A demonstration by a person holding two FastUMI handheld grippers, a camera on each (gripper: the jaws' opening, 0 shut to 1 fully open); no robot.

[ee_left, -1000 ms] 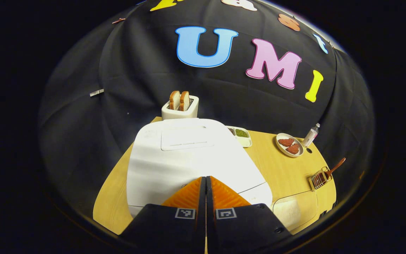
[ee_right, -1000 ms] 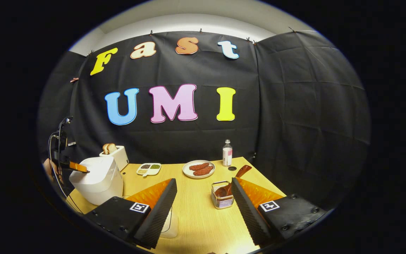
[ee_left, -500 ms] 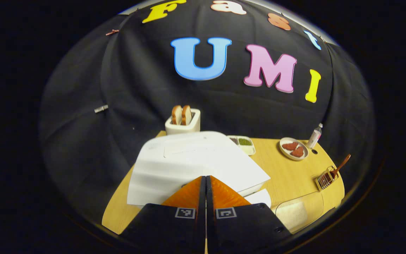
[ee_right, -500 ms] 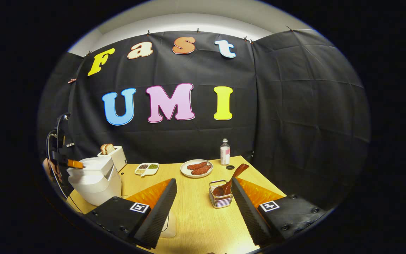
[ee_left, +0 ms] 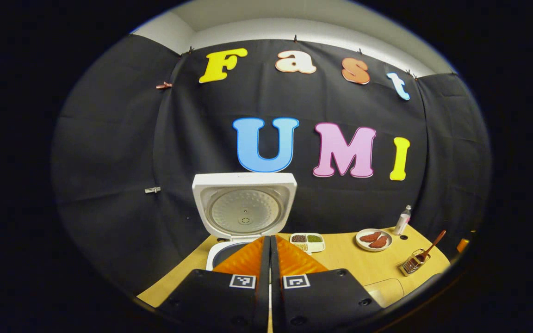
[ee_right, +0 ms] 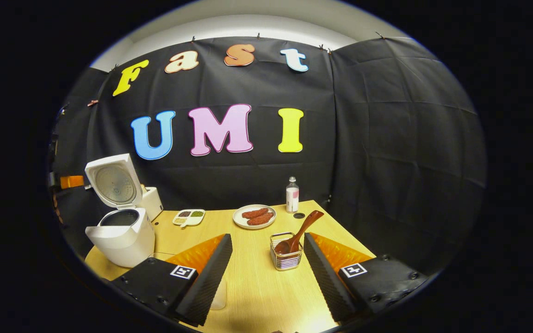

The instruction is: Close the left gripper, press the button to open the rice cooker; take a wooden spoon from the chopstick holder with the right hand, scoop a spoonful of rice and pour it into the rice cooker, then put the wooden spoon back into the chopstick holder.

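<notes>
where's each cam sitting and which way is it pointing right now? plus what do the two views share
Left gripper view: rides the left gripper, fingers shut, looking low over the table at the open rice cooker straight ahead.
Right gripper view: rides the right gripper, fingers apart, facing the booth's back wall with the chopstick holder and wooden spoon just ahead.
Shared: rice cooker, chopstick holder, spoon, plate, bottle, divided dish, table.
</notes>
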